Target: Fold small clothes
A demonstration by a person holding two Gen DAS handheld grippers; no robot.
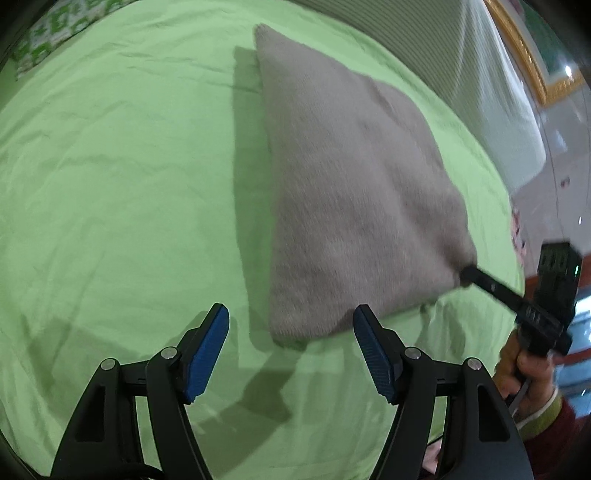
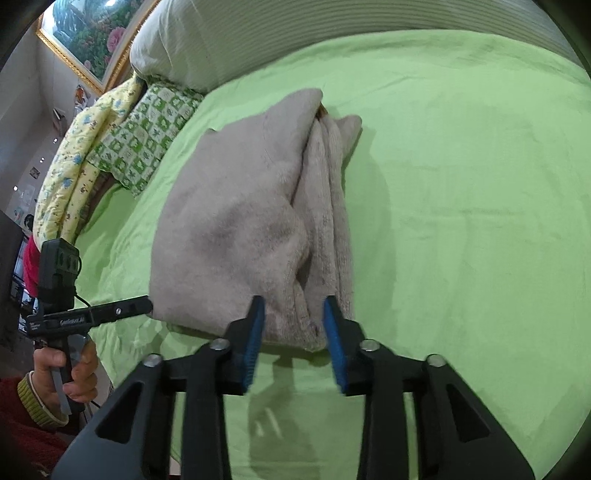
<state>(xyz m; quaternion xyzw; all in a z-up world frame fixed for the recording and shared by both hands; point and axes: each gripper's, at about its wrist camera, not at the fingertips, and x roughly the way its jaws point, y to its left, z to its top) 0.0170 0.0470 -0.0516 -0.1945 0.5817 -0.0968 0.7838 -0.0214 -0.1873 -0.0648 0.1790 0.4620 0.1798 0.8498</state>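
Observation:
A grey fleecy garment (image 1: pixel 351 192) lies folded on the green bed sheet (image 1: pixel 110 184). My left gripper (image 1: pixel 291 354) is open and empty, just short of the garment's near corner. My right gripper (image 2: pixel 293 343) has its blue pads on either side of the garment's (image 2: pixel 251 221) near edge, with bunched cloth between them, and lifts that edge. In the left wrist view the right gripper (image 1: pixel 469 277) meets the garment's right corner. In the right wrist view the left gripper (image 2: pixel 147 304) sits by the garment's left edge.
A white striped pillow (image 2: pixel 207 40) lies at the head of the bed. A green checked cloth (image 2: pixel 147 136) and a yellow flowered quilt (image 2: pixel 81 158) lie at the bed's edge. A framed flower picture (image 2: pixel 92 33) hangs on the wall.

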